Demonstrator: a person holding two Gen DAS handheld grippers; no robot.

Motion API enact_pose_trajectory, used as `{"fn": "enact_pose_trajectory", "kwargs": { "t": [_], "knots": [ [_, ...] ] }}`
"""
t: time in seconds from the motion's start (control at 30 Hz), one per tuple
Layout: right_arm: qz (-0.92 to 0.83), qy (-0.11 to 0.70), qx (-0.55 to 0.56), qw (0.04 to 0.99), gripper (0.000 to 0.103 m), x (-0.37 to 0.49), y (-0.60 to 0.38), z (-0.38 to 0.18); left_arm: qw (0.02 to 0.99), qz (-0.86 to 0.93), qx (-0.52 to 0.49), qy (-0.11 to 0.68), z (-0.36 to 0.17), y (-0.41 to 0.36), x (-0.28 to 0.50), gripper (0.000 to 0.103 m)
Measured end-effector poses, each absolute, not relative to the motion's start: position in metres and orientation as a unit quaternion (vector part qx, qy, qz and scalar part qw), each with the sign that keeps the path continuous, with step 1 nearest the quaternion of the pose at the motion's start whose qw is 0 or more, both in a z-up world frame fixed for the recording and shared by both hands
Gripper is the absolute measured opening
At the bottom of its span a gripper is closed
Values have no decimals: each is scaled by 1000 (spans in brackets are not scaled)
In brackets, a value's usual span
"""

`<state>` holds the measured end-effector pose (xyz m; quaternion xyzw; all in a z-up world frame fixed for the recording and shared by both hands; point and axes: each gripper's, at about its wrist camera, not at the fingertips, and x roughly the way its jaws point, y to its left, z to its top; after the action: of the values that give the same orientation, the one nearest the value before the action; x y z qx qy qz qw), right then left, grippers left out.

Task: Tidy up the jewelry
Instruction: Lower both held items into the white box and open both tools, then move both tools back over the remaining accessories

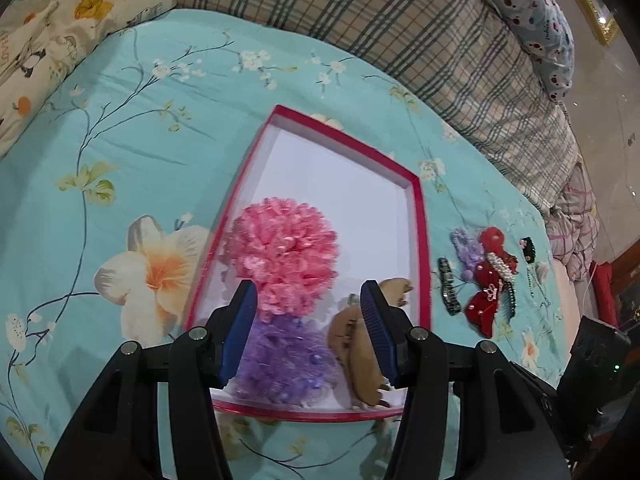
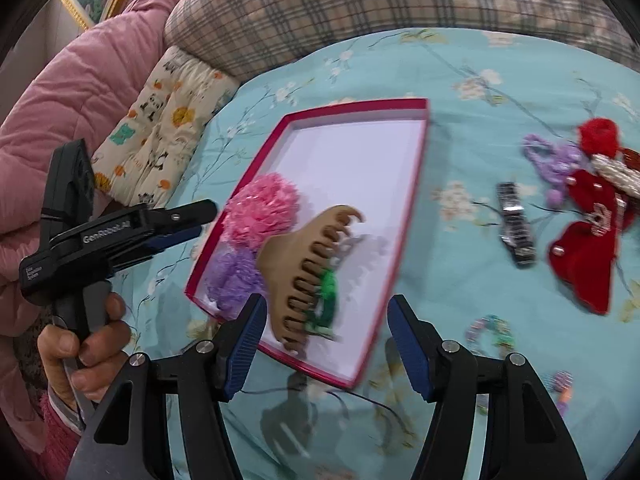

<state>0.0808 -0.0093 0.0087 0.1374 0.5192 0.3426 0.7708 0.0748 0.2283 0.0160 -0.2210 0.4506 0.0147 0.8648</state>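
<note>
A shallow red-rimmed box with a white floor lies on the teal floral bedspread. In it are a pink pom-pom, a purple pom-pom, a tan claw clip and a green item beside the clip. My left gripper is open over the box's near end, astride the pom-poms; it shows in the right wrist view. My right gripper is open and empty, just above the clip.
Loose hair pieces lie right of the box: a black barrette, a purple piece, red bows and a pearl clip. Beaded bracelets lie near my right gripper. Pillows and a plaid quilt border the bed.
</note>
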Motion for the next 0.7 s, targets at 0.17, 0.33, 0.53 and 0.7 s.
{"fn": "enact_pose_trajectory", "kwargs": {
  "t": [0.17,0.33,0.53,0.7],
  "knots": [
    [311,518,150,783,65,83,-45,8,867,-1,-213,450,23,208,79,53],
    [274,515,168,795,65,85,-87,5,869,-21,-202,452,29,182,82,53],
    [234,512,187,805,65,86,-130,0,867,-46,-189,460,30,151,85,53],
    [204,509,197,813,65,87,-162,-5,865,-64,-177,465,30,126,88,53]
  ]
}}
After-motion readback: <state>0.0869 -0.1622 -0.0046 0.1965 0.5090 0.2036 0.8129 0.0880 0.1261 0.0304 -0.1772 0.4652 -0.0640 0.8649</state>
